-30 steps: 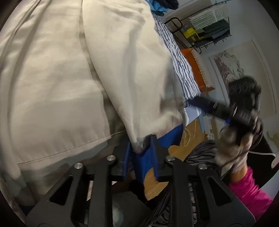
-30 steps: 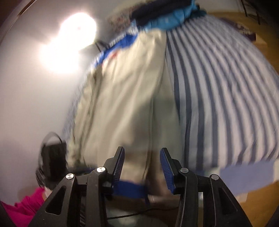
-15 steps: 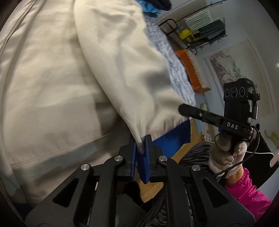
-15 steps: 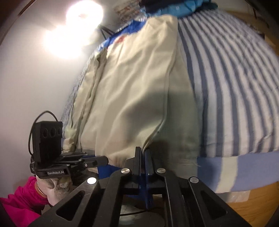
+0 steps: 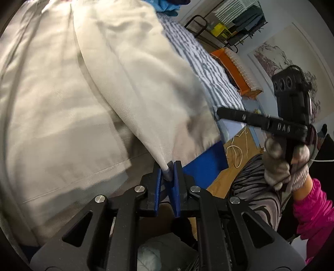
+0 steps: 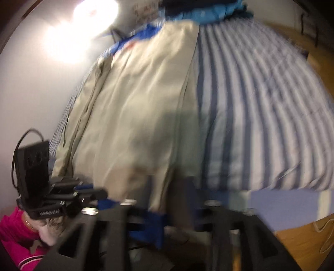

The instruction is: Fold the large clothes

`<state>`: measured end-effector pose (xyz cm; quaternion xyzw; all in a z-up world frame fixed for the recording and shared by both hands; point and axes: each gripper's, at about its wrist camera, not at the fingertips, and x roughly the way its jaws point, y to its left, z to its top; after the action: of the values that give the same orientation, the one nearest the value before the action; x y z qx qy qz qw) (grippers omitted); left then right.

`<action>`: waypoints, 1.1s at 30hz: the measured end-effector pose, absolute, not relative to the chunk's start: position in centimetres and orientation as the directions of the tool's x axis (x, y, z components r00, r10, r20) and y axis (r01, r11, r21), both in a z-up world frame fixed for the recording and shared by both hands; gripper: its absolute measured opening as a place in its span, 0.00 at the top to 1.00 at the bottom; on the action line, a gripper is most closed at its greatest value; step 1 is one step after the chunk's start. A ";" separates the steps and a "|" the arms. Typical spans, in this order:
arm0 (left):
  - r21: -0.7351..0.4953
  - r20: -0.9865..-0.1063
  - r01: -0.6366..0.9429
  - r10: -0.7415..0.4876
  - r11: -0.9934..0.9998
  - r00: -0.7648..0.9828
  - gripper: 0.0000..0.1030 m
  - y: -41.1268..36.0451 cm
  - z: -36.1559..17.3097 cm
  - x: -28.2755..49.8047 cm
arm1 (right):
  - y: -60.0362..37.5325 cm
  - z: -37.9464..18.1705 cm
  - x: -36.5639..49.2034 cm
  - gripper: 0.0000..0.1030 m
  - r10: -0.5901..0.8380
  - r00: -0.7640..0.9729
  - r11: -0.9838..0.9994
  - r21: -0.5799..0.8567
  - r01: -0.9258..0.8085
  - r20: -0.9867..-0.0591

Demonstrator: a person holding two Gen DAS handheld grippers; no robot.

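Observation:
A large beige garment (image 5: pixel 83 93) lies spread along the striped bed cover (image 5: pixel 198 56), with one long fold running up it. My left gripper (image 5: pixel 168 167) pinches the garment's near corner between its blue pads, and its jaws are opening slightly. In the blurred right wrist view the same garment (image 6: pixel 142 104) hangs over the bed's near edge. My right gripper (image 6: pixel 170 183) has its jaws opening wide apart, with the beige hem loose between them. A gloved hand (image 5: pixel 279 166) holds the right gripper beside the bed.
An orange crate (image 5: pixel 233 68) and a black rack (image 5: pixel 240 20) stand beyond the bed. Blue clothes (image 6: pixel 208 12) are piled at the bed's far end and a bright lamp (image 6: pixel 83 35) glares on the wall. A cord (image 5: pixel 235 150) lies on the wood floor.
My left jaws closed on the garment's corner and raised it a little. My right jaws shut on the hem half a second ago and have now sprung apart.

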<state>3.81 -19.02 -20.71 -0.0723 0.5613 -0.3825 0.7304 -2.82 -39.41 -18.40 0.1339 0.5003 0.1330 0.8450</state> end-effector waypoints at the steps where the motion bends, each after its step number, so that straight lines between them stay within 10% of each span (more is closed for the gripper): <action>1: -0.526 -0.767 0.485 -0.636 0.699 0.084 0.88 -18.9 -20.4 3.5 | -39.8 -17.9 -2.8 0.43 0.355 0.484 0.930 0.354 -0.098 -0.800; 12: -0.520 -0.776 0.466 -0.624 0.716 0.093 0.87 -19.5 -21.6 2.9 | -41.0 -20.4 0.1 0.40 0.468 0.434 0.872 0.481 -0.087 -0.770; 22: -0.494 -0.772 0.501 -0.624 0.710 0.123 0.87 -18.2 -19.3 1.6 | -38.7 -19.1 -0.1 0.93 0.421 0.433 0.903 0.412 -0.119 -0.797; 33: -0.519 -0.706 0.423 -0.651 0.743 0.279 0.87 -11.8 -14.0 4.5 | -33.9 -14.7 -0.6 0.97 0.312 0.504 0.950 0.275 -0.149 -0.806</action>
<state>4.46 -11.81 -13.95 -0.1152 0.4954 -0.3394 0.7913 -0.60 -33.92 -14.71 0.0850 0.4799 0.1334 0.8629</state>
